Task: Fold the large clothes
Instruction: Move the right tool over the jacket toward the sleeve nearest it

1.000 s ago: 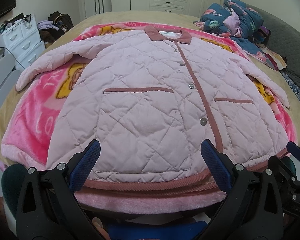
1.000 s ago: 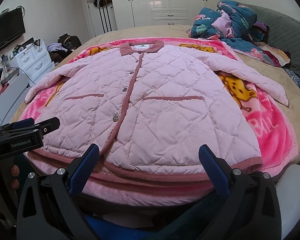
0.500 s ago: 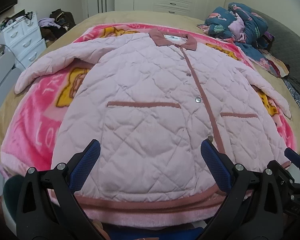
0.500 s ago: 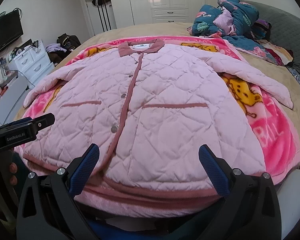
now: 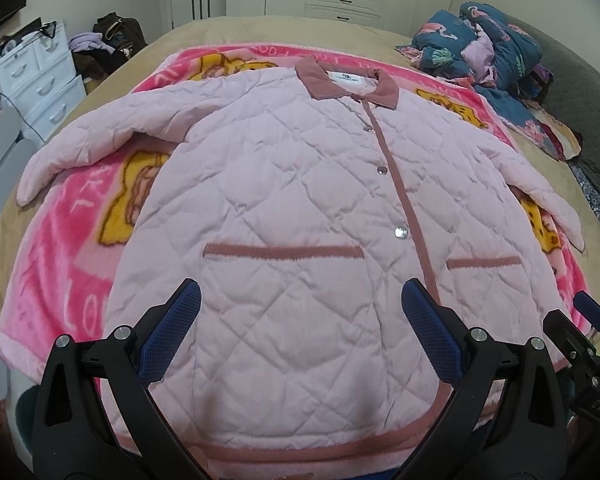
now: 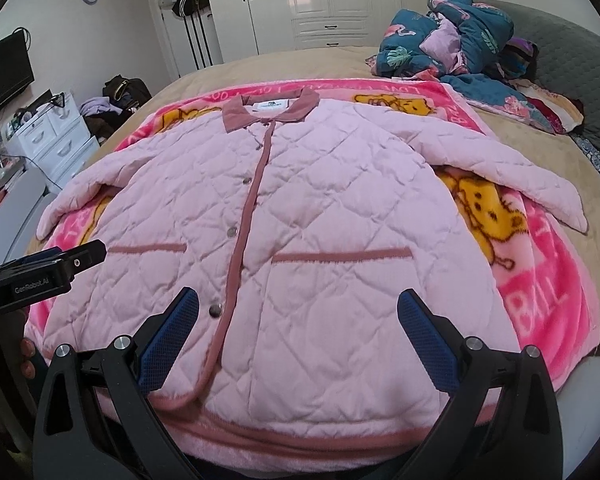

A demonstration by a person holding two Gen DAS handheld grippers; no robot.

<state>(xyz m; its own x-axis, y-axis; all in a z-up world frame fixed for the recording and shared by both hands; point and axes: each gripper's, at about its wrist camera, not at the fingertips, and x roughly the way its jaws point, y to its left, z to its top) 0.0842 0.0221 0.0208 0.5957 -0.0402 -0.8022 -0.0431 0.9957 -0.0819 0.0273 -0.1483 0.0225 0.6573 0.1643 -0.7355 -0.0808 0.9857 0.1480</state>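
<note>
A pink quilted jacket (image 5: 284, 200) with a dusty-rose collar, placket and hem lies flat and buttoned, front up, on a pink cartoon blanket (image 5: 64, 240); it also shows in the right wrist view (image 6: 332, 208). Both sleeves spread out to the sides. My left gripper (image 5: 300, 320) is open and empty, above the jacket's lower left pocket. My right gripper (image 6: 298, 320) is open and empty, above the lower right pocket. The left gripper also shows at the left edge of the right wrist view (image 6: 48, 272).
The blanket (image 6: 540, 272) covers a tan bed (image 5: 240, 28). A heap of blue patterned bedding (image 5: 480, 48) lies at the far right. White drawers (image 5: 40, 80) stand left of the bed, white wardrobes (image 6: 320, 0) behind it.
Both grippers have risen and moved forward over the jacket, from hem level to above the pockets. The jacket has not moved.
</note>
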